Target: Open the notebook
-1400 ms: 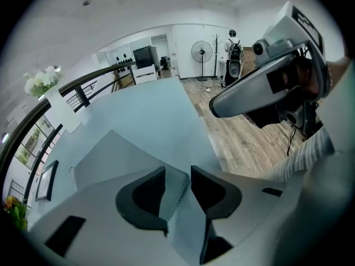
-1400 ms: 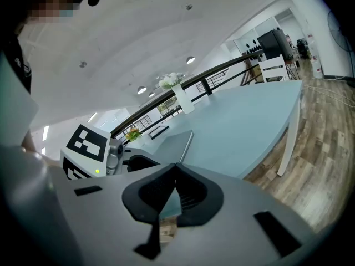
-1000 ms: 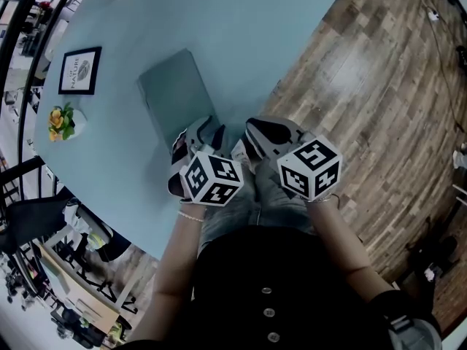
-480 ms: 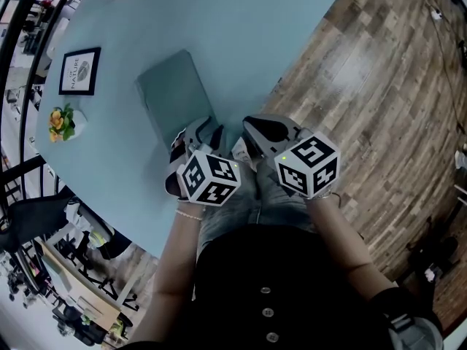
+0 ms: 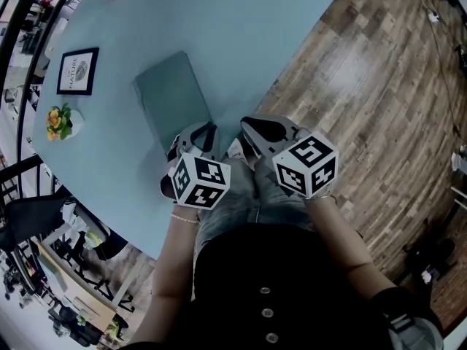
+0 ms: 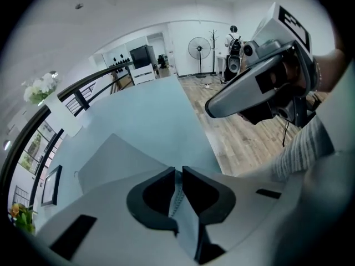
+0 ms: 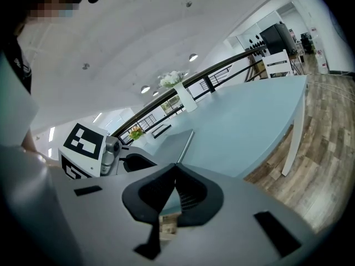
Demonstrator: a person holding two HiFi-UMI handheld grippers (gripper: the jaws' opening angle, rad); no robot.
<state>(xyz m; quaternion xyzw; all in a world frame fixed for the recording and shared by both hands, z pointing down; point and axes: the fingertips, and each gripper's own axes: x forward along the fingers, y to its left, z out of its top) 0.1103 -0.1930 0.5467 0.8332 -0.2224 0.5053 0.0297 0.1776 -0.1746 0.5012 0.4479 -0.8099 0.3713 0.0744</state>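
Observation:
A grey-teal notebook (image 5: 171,97) lies shut on the pale blue table (image 5: 241,35), its near short edge towards me. My left gripper (image 5: 195,133) points steeply down at that near edge. In the left gripper view its jaws (image 6: 178,173) are closing, with a thin strip of the notebook's cover (image 6: 111,159) pinched between them. My right gripper (image 5: 244,131) hovers just right of the left one, at the table's near edge. Its jaws (image 7: 176,169) are shut, tips meeting with nothing between them. The notebook (image 7: 172,140) lies beyond them.
A framed picture (image 5: 79,70) and a small bunch of yellow flowers (image 5: 62,121) sit at the table's left side. A white vase of flowers (image 7: 180,93) stands at its far end. Wooden floor (image 5: 365,86) runs along the right, and my lap is below the grippers.
The left gripper's jaws have narrowed from wide apart to nearly together at the notebook's near edge, and its cube has tilted a little leftwards. The right gripper has stayed put.

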